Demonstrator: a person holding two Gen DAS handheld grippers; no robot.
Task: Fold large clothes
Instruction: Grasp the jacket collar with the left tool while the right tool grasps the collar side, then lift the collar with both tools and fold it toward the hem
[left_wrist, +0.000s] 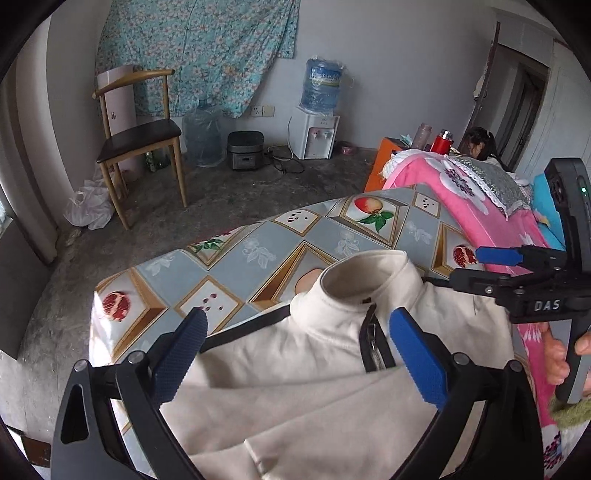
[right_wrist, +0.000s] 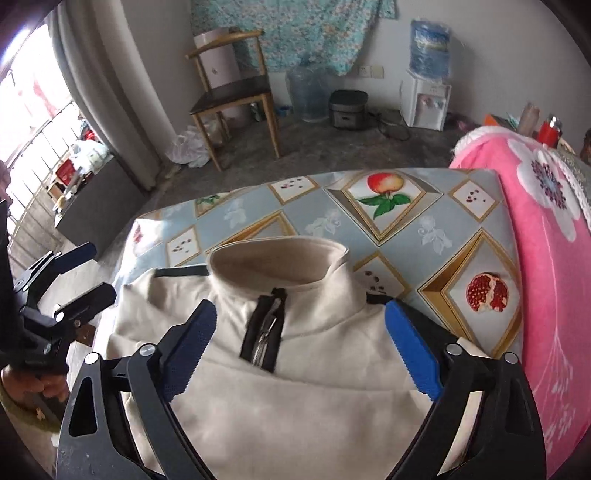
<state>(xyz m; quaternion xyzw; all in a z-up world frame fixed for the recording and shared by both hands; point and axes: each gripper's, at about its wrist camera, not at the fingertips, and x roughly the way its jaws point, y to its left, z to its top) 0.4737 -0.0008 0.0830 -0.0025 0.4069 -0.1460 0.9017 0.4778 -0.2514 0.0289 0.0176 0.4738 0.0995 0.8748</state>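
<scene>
A cream zip-neck sweater (left_wrist: 317, 373) lies folded on the table, its stand-up collar (left_wrist: 365, 275) toward the far edge and a black zipper (left_wrist: 373, 341) below it. It also shows in the right wrist view (right_wrist: 295, 387), collar (right_wrist: 277, 262) and zipper (right_wrist: 267, 332) in the middle. My left gripper (left_wrist: 297, 332) is open above the sweater, empty, its blue fingers on either side of the neck. My right gripper (right_wrist: 301, 325) is open above the chest, empty. Each gripper shows in the other's view: the right one (left_wrist: 476, 264) at the right edge, the left one (right_wrist: 99, 269) at the left edge.
The table wears a grey-blue fruit-print cloth (right_wrist: 406, 221). A pink flowered blanket (right_wrist: 554, 229) is heaped at the right. Beyond the far edge stand a wooden chair (left_wrist: 144, 136), water bottles, a rice cooker (left_wrist: 245, 149) and a water dispenser (left_wrist: 314, 134). A person (left_wrist: 480, 144) sits far right.
</scene>
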